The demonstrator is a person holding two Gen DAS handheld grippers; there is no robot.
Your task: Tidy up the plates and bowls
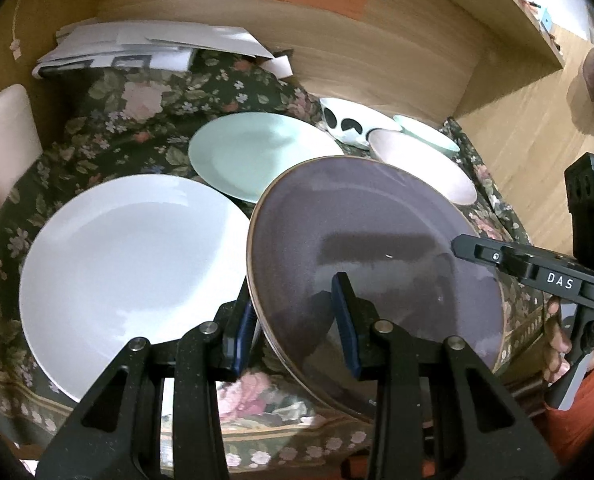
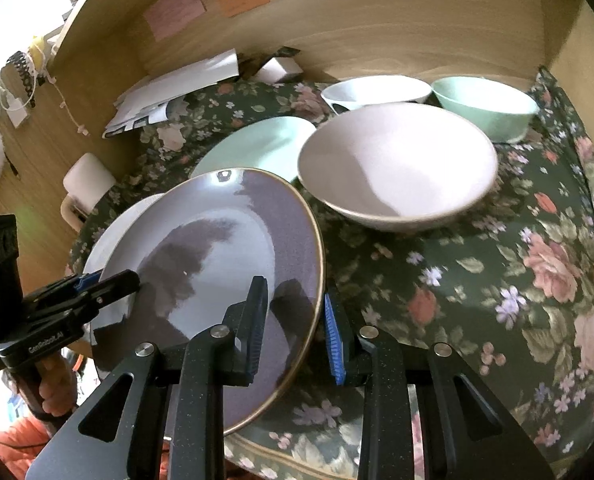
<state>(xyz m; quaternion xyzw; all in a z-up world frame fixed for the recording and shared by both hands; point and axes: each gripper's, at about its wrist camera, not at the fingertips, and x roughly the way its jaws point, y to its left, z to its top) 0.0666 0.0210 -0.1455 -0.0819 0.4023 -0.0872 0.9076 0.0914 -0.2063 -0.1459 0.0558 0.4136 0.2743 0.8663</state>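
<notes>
A purple plate (image 1: 377, 256) with a brown rim is held tilted above the floral tablecloth, also seen in the right wrist view (image 2: 217, 264). My left gripper (image 1: 293, 320) is shut on its near left rim. My right gripper (image 2: 297, 336) is shut on its right rim and shows in the left wrist view (image 1: 463, 246). A white plate (image 1: 133, 272) lies at left, partly under the purple one. A mint plate (image 1: 257, 152) lies behind. A pink bowl (image 2: 397, 168), a white spotted bowl (image 2: 373, 90) and a mint bowl (image 2: 485, 108) stand at the back right.
The table has a dark floral cloth (image 2: 497, 280) and stands against a wooden wall (image 2: 377, 32) with coloured notes. Papers (image 1: 145, 46) lie at the back left. A beige chair back (image 1: 1, 140) stands at the left edge.
</notes>
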